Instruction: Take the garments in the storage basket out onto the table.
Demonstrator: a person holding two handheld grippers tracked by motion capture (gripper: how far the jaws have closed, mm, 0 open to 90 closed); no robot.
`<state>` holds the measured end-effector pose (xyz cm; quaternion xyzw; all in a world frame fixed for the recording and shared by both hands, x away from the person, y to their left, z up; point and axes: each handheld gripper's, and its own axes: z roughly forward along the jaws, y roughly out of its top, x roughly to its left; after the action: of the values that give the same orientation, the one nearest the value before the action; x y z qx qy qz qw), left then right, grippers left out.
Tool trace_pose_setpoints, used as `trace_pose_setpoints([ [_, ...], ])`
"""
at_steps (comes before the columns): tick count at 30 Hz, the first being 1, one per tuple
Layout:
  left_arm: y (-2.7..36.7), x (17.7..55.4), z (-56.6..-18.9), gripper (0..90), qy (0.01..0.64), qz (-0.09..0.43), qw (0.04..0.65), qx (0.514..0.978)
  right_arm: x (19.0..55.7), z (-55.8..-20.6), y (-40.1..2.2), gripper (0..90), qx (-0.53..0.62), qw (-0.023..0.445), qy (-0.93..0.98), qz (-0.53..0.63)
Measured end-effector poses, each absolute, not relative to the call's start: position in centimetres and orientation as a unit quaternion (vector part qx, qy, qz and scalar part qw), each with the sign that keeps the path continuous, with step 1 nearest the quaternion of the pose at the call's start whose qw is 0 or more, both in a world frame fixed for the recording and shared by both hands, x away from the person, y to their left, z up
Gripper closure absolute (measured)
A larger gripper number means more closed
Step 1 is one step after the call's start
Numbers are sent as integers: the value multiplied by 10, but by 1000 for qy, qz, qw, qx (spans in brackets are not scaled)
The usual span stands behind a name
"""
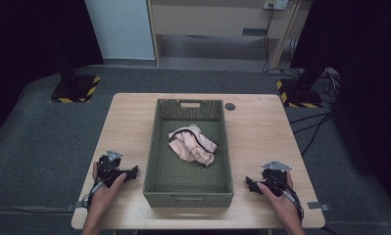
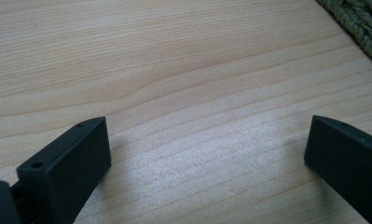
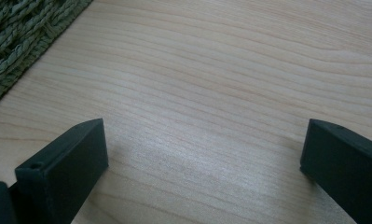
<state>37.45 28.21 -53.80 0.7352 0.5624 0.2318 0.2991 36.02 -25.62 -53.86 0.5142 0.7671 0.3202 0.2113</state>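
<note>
Pink cloth in a green woven basket.
A crumpled pink cloth (image 1: 193, 145) with a dark band lay bunched slightly behind the middle of the basket (image 1: 188, 194) floor. The rectangular olive basket stood upright at the table's centre, open-topped, with a handle slot in its far wall.

1. In the middle of the surface (image 1: 261, 132): the basket (image 1: 188, 193), long side running from near edge to far edge.
2. Inside the basket, around its centre: the crumpled cloth (image 1: 192, 145).
3. Left of the basket, near the front edge: the left tongs (image 1: 133, 172), down on the surface, tips towards the basket wall, just beside it.
4. Right of the basket, also near the front edge: the right tongs (image 1: 249, 183), tips towards the basket, close by.
5. Behind the basket's far right corner: a small round disc (image 1: 230, 106) on the surface.
6. Beyond the surface, on the floor: two stand bases (image 1: 75, 88), left and right.
</note>
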Motion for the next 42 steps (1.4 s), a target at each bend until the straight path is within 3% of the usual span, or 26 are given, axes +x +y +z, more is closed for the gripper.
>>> trace_pose_setpoints([
  [42, 282, 375, -538, 0, 562, 232, 299, 735, 350, -518, -251, 34, 484, 205, 780, 340],
])
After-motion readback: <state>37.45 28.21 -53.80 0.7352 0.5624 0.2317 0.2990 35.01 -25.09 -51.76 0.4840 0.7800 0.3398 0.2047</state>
